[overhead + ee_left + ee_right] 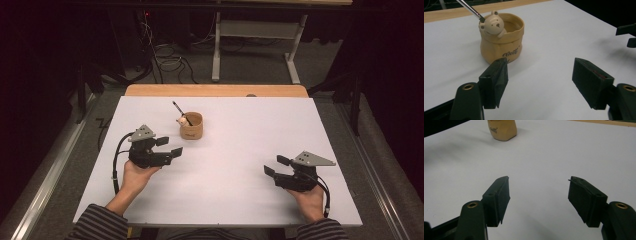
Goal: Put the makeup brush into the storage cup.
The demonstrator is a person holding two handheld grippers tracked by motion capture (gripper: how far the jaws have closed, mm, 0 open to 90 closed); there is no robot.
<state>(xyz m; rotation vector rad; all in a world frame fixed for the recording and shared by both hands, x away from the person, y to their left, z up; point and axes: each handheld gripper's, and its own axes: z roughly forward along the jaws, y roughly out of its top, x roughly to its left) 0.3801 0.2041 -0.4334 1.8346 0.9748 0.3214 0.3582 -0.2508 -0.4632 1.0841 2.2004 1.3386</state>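
A white table (225,150) on grey carpet (65,150); both tongs (169,148) (274,166) gape apart near a bear cup (192,126).

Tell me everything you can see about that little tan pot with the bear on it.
The pot is a small, tan, glossy cup, ceramic by the look of it, shaped like a sack with a wavy open rim and dark lettering on its front. A pale bear head with small ears peeks over the rim. A thin dark-tipped stick leans out of it behind the bear. It stands upright on the white table, just ahead of the left gripper, which does not touch it.
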